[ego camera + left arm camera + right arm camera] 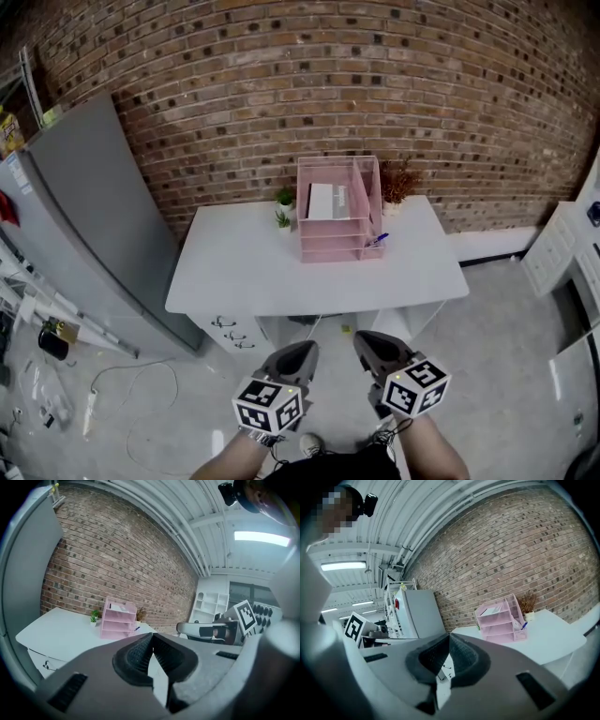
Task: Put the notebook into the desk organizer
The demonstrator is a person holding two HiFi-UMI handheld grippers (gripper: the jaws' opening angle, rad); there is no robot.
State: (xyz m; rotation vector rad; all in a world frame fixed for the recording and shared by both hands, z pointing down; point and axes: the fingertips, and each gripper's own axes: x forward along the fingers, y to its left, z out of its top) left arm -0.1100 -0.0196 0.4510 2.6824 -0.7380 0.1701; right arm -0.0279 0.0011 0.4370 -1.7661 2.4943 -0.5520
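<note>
Notebook [322, 201] flat, long axis twd wall [281, 84]

My left gripper [302, 352] and right gripper [364, 341], grey shells, black ribbed pads [136, 657], behind each a white cube [269, 405] of black square markers

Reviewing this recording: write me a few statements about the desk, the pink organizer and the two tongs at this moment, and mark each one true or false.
1. The left tongs and the right tongs are both shut with nothing between them. True.
2. The pink organizer stands on the floor. False: it stands on the white desk, near the brick wall.
3. A white flat item, likely the notebook, lies in the organizer's top tier. True.
4. The right tongs touch the organizer. False: both tongs are held on the near side of the desk, clear of it.
5. Small green plants stand beside the organizer in the head view. True.
</note>
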